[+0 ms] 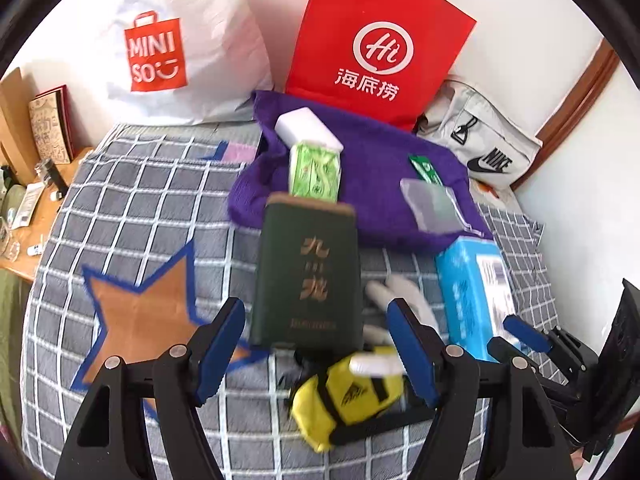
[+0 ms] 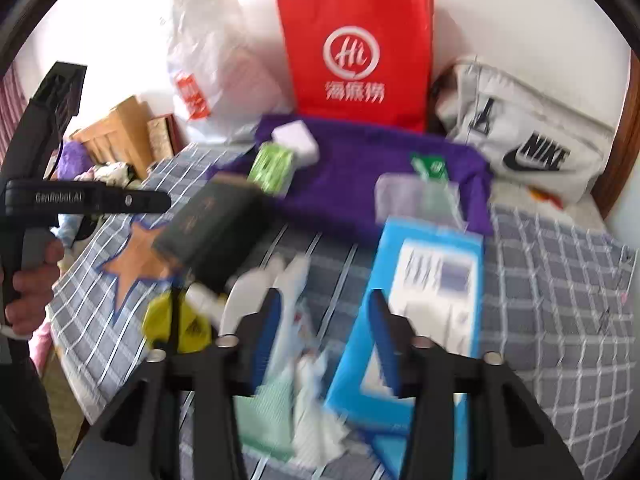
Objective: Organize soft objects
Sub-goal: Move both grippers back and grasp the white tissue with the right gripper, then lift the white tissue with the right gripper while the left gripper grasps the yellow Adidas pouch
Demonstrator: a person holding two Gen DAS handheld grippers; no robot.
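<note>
Yellow pouch (image 1: 348,396) lies between left gripper (image 1: 320,354) fingers, apart, untouched. Right gripper (image 2: 324,334) fingers apart; blue box (image 2: 424,304) just ahead.

Towel (image 1: 372,184) on bed (image 1: 140,208), book (image 1: 308,272) before it, bags (image 1: 380,44) behind.

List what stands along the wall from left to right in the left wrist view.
White Miniso bag → red paper bag → grey Nike bag.
</note>
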